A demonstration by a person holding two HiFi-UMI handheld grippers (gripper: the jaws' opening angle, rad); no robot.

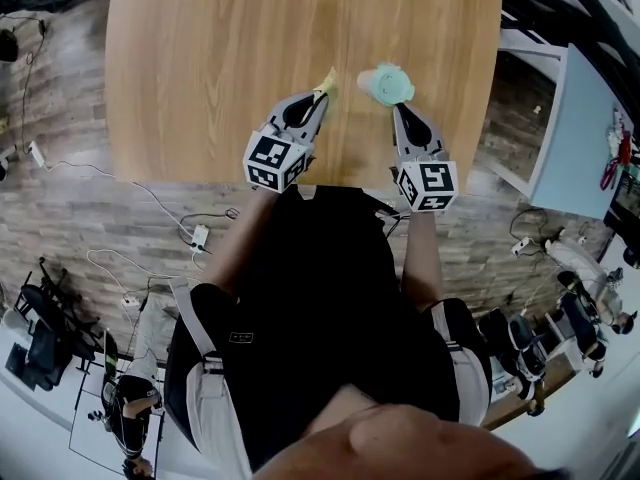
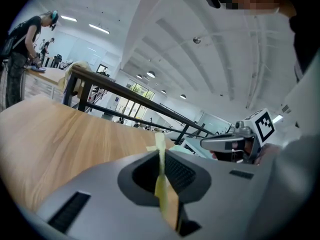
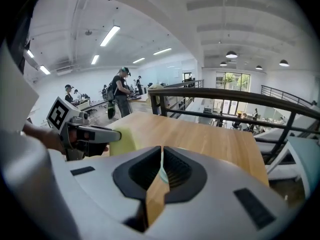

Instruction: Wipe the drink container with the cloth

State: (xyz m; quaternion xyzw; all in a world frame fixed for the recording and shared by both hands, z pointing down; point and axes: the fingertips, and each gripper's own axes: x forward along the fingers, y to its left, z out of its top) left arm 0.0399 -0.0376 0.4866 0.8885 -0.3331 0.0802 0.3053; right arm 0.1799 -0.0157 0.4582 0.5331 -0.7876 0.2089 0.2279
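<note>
Two hand-held grippers over a wooden table, one pinching a yellow cloth, the other a mint-green container.

From above, the left gripper [image 1: 320,98] has its jaws pressed together on a thin fold of the cloth [image 1: 327,80], which sticks out past the tips. The right gripper [image 1: 398,109] has its jaws almost together, clamped on a thin pale edge of the container [image 1: 386,85]. The container sits at the jaw tips, over the near half of the table [image 1: 220,48], right of centre. Whether it rests on the wood or is lifted cannot be told. Cloth and container are just beside each other, with a narrow gap showing.
</note>
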